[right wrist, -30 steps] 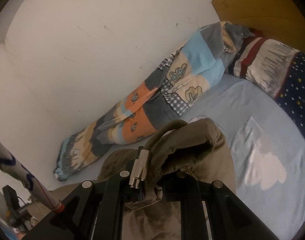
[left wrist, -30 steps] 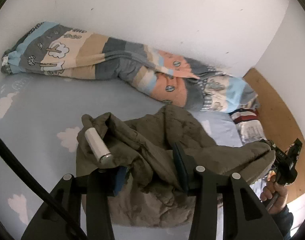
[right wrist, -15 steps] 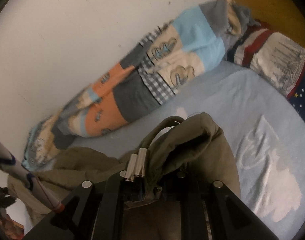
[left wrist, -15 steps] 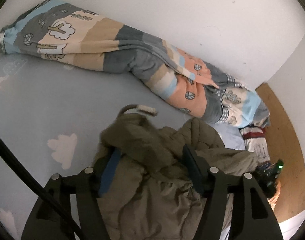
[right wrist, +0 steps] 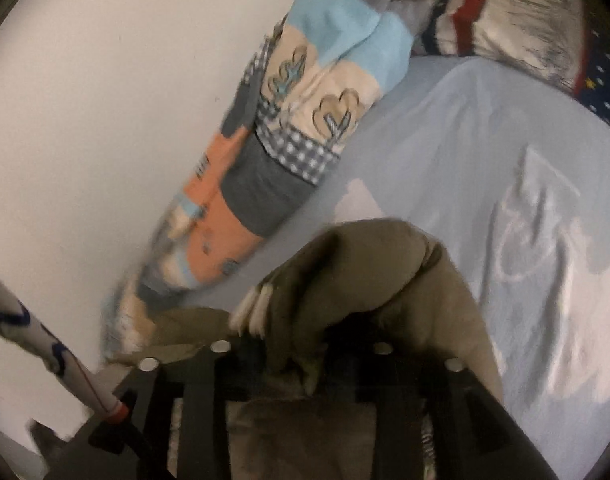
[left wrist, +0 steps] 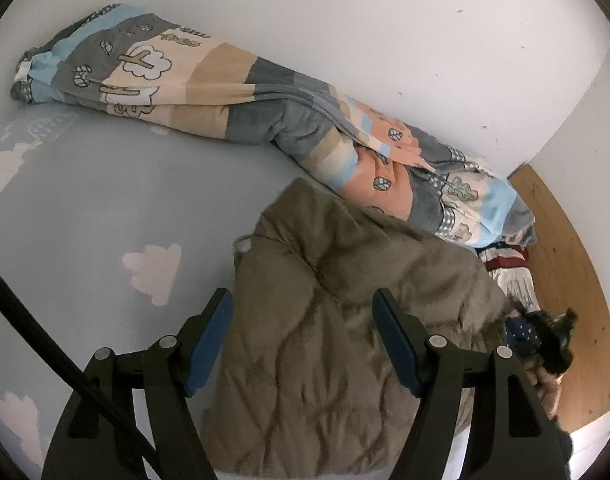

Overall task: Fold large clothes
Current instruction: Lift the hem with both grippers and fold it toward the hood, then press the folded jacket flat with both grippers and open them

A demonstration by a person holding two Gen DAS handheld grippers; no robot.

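An olive-brown padded jacket (left wrist: 345,320) lies folded in a heap on the light blue cloud-print sheet (left wrist: 85,208). My left gripper (left wrist: 301,320) hovers over its near half, jaws wide apart and still opening. Its blue pads (left wrist: 209,336) touch no fabric. In the right wrist view, which is blurred, the jacket (right wrist: 369,272) bunches up between the fingers of my right gripper (right wrist: 301,360). Those jaws are opening, and the fabric sits loose between them with its pale drawstring ends (right wrist: 253,308) hanging at the left. The right gripper (left wrist: 545,336) also shows dark at the jacket's far right corner, a hand behind it.
A rolled patchwork quilt (left wrist: 265,112) lies along the white wall (left wrist: 345,20). Striped and starred pillows (right wrist: 525,32) sit by the wooden headboard (left wrist: 573,300). A black cable (left wrist: 37,340) crosses the lower left. Bare sheet spreads left of the jacket.
Both grippers sank toward the bed. The left let go of the jacket edge and spread its jaws. The right's fingers, shut on fabric before, have parted. The jacket now rests flat.
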